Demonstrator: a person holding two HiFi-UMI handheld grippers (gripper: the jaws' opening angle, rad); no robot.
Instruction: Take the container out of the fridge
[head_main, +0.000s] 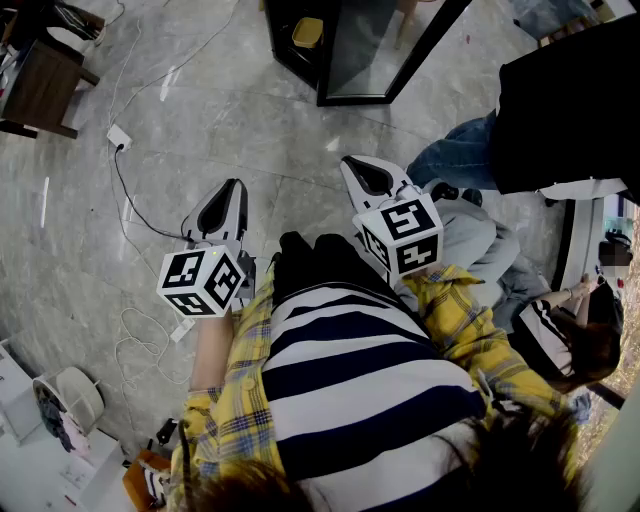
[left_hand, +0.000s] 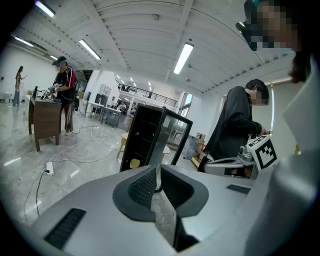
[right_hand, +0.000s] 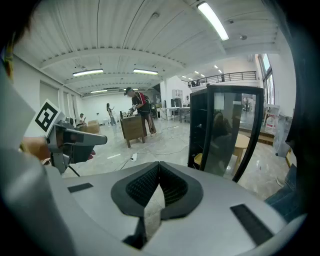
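A black fridge (head_main: 330, 50) with its glass door (head_main: 385, 45) swung open stands on the floor ahead of me. On a low shelf inside sits a yellow container (head_main: 307, 32). From the left gripper view the fridge (left_hand: 150, 137) is several steps away, with the yellow container (left_hand: 135, 163) at its bottom. The right gripper view shows the fridge (right_hand: 225, 127) through its door, and the container (right_hand: 199, 160) low down. My left gripper (head_main: 232, 190) and right gripper (head_main: 362, 175) are held out in front of my body, both shut and empty, far from the fridge.
A person in a black jacket (head_main: 565, 110) stands at the right of the fridge, and another person (head_main: 560, 335) sits low at the right. A power strip (head_main: 119, 138) and cables (head_main: 135, 215) lie on the marble floor at the left. A wooden table (head_main: 40, 85) stands far left.
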